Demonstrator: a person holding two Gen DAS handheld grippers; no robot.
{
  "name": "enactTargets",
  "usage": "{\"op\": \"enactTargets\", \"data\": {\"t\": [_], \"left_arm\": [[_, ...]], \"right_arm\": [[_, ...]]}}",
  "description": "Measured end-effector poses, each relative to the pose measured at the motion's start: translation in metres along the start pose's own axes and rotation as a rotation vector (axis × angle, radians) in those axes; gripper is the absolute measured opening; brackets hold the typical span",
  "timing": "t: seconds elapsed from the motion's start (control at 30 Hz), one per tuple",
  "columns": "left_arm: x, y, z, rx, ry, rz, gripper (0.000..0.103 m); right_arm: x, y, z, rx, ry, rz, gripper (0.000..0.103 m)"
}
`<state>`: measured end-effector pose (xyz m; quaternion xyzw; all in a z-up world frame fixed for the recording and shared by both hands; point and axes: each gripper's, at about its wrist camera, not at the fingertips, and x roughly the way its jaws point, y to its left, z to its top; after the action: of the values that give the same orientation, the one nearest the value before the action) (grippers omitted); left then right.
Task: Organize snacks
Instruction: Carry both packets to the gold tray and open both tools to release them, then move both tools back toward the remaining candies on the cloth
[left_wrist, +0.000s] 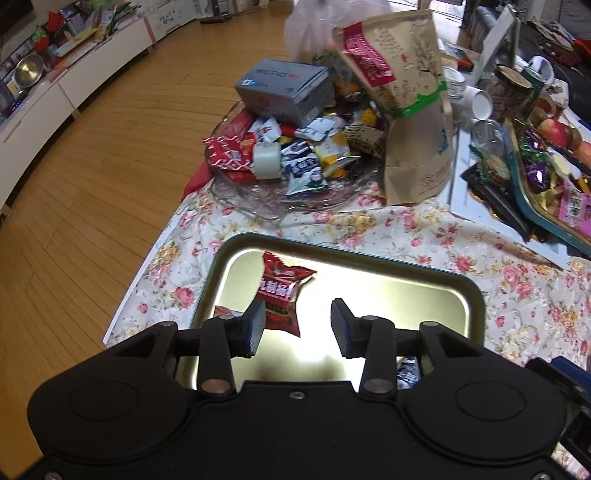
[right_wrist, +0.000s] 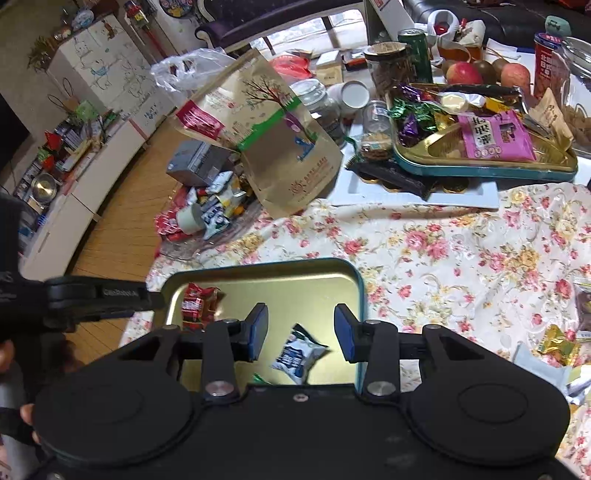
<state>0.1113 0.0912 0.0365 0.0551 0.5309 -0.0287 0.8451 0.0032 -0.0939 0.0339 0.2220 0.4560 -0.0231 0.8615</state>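
Left gripper (left_wrist: 297, 326) and right gripper (right_wrist: 301, 334): fingers spread, nothing held. Red snack packet (left_wrist: 280, 295) and blue-white packet (right_wrist: 297, 352) inside gold tin tray (left_wrist: 424, 291). Judged light, crinkly, slippery film; pinch crimped end seam.

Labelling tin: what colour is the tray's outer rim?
Teal on the shallow gold-lined metal tray, clearest in the right wrist view.

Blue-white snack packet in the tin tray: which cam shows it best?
Right wrist. The blue-white snack packet shows whole between the open right tongs, over the tin tray. Left wrist catches only a sliver behind its own linkage, beside the red snack packet.
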Motion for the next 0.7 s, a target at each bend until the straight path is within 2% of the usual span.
{"op": "enactTargets", "data": {"t": [0.1,0.3,0.47,0.7], "left_arm": [[-0.006,-0.012,0.0,0.025,-0.025,-0.008,0.056],[-0.02,-0.038,-0.002,0.082,-0.08,-0.032,0.058],[-0.028,-0.06,-0.005,0.098,-0.09,-0.07,0.059],[-0.035,-0.088,-0.012,0.085,-0.079,-0.159,0.059]], "right_arm": [[-0.002,-0.007,-0.001,-0.005,-0.031,-0.067,0.046],[-0.015,-0.037,-0.002,0.029,-0.114,-0.168,0.045],[-0.027,-0.085,0.004,0.125,-0.121,-0.256,0.045],[-0.048,-0.163,0.002,0.283,-0.082,-0.278,0.046]]}}
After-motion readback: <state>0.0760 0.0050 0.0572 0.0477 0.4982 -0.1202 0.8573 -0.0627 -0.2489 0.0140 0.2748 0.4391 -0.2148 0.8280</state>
